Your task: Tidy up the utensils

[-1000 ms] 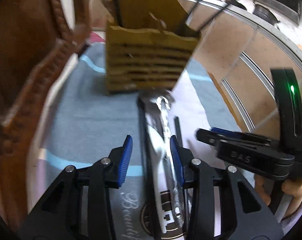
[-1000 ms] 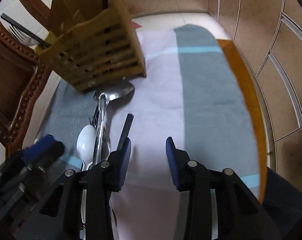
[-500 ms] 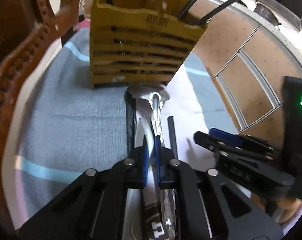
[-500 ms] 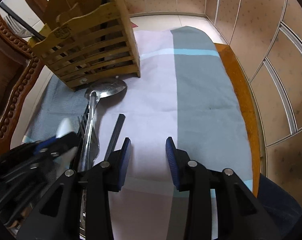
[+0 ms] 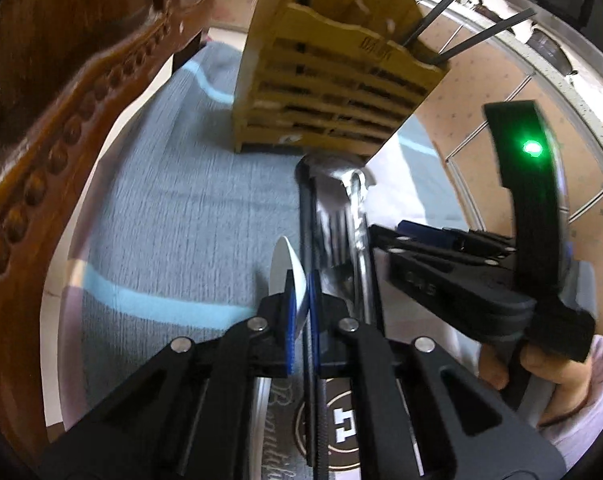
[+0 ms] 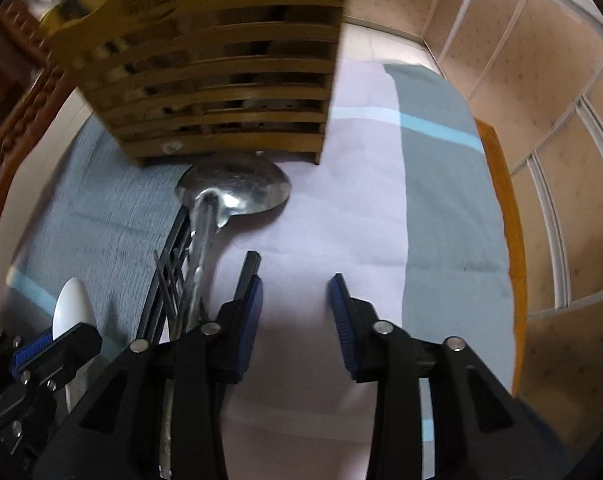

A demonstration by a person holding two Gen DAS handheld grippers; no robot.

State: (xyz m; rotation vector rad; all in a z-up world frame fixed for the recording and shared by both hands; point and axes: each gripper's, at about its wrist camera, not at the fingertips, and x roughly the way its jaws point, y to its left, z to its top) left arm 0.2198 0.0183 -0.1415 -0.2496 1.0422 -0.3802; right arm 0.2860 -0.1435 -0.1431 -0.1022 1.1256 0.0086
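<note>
Now the left gripper (image 5: pixel 300 300), tilted steeply down, pinches the white spoon (image 5: pixel 287 266); the right gripper (image 6: pixel 295 314), jaws just narrowing yet apart, holds nothing

Domestic dining setting in a home. A carved wooden chair back (image 5: pixel 73 92) with beaded trim stands at the edge of a table (image 6: pixel 501 208) whose orange-brown wood shows beside a grey, white and light-blue striped cloth (image 6: pixel 441 200). On the cloth stand a slatted bamboo cutlery holder (image 5: pixel 333 80) and loose tableware: a steel ladle (image 6: pixel 237 188), a fork (image 5: pixel 335 228) and a white spoon (image 6: pixel 71 312). Tan tiled flooring (image 6: pixel 541 92) surrounds the table.
</note>
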